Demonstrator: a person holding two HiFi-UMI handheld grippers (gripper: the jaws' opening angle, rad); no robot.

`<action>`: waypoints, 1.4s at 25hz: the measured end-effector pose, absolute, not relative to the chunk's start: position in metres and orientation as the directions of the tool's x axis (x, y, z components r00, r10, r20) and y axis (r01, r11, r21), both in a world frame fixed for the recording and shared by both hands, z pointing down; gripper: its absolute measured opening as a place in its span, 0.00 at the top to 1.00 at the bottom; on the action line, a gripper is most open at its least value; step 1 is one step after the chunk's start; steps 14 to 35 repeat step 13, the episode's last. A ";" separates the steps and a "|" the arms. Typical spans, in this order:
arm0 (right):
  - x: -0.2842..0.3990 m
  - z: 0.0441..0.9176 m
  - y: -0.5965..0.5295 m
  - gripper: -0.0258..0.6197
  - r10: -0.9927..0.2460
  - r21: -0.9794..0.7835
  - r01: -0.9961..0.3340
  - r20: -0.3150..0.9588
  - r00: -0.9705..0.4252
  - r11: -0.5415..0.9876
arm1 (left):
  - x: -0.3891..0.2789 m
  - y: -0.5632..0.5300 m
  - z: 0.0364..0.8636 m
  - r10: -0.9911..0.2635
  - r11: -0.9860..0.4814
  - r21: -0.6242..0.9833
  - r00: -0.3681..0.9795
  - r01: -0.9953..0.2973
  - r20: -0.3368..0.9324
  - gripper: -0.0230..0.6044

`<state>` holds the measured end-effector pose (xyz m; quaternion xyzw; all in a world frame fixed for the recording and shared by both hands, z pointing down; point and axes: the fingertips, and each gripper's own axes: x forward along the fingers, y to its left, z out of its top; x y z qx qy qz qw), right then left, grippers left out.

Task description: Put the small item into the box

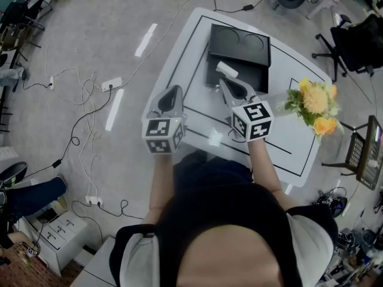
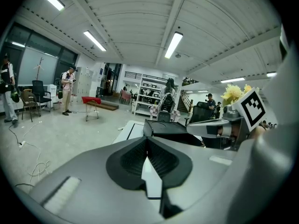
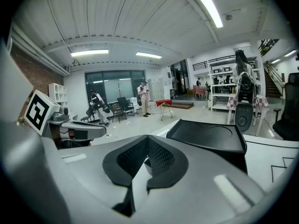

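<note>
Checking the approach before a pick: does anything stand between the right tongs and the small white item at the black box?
Nothing visible does. The small white item lies at the open black box, just ahead of the shut right tongs.

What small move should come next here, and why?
Probably open the right tool: it is shut and empty, and a white item lies just past its tip by the black box; whether it is already inside is unclear.
</note>
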<state>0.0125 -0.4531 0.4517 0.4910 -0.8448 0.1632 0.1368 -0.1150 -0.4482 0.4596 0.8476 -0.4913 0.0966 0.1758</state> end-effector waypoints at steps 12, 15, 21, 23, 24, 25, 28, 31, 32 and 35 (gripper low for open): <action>0.014 0.455 -0.452 0.96 -0.781 -0.143 -0.872 0.396 -0.483 0.467 | -0.109 -0.447 0.462 -0.791 -0.465 0.205 0.508 -0.861 0.342 0.95; 0.015 0.455 -0.452 0.96 -0.780 -0.144 -0.872 0.397 -0.483 0.467 | -0.108 -0.446 0.462 -0.791 -0.465 0.206 0.508 -0.861 0.342 0.95; 0.015 0.455 -0.452 0.96 -0.780 -0.144 -0.872 0.397 -0.483 0.467 | -0.108 -0.446 0.462 -0.791 -0.465 0.206 0.508 -0.861 0.342 0.95; 0.015 0.455 -0.452 0.96 -0.780 -0.144 -0.872 0.397 -0.483 0.467 | -0.108 -0.446 0.462 -0.791 -0.465 0.206 0.508 -0.861 0.342 0.95; 0.015 0.455 -0.452 0.96 -0.780 -0.144 -0.872 0.397 -0.483 0.467 | -0.108 -0.446 0.462 -0.791 -0.465 0.206 0.508 -0.861 0.342 0.95; 0.015 0.455 -0.452 0.96 -0.780 -0.144 -0.872 0.397 -0.483 0.467 | -0.108 -0.446 0.462 -0.791 -0.465 0.206 0.508 -0.861 0.342 0.95; 0.015 0.455 -0.452 0.96 -0.780 -0.144 -0.872 0.397 -0.483 0.467 | -0.108 -0.446 0.462 -0.791 -0.465 0.206 0.508 -0.861 0.342 0.95; 0.015 0.455 -0.452 0.96 -0.780 -0.144 -0.872 0.397 -0.483 0.467 | -0.108 -0.446 0.462 -0.791 -0.465 0.206 0.508 -0.861 0.342 0.95; 0.015 0.455 -0.452 0.96 -0.780 -0.144 -0.872 0.397 -0.483 0.467 | -0.108 -0.446 0.462 -0.791 -0.465 0.206 0.508 -0.861 0.342 0.95; 0.015 0.455 -0.452 0.96 -0.780 -0.144 -0.872 0.397 -0.483 0.467 | -0.108 -0.446 0.462 -0.791 -0.465 0.206 0.508 -0.861 0.342 0.95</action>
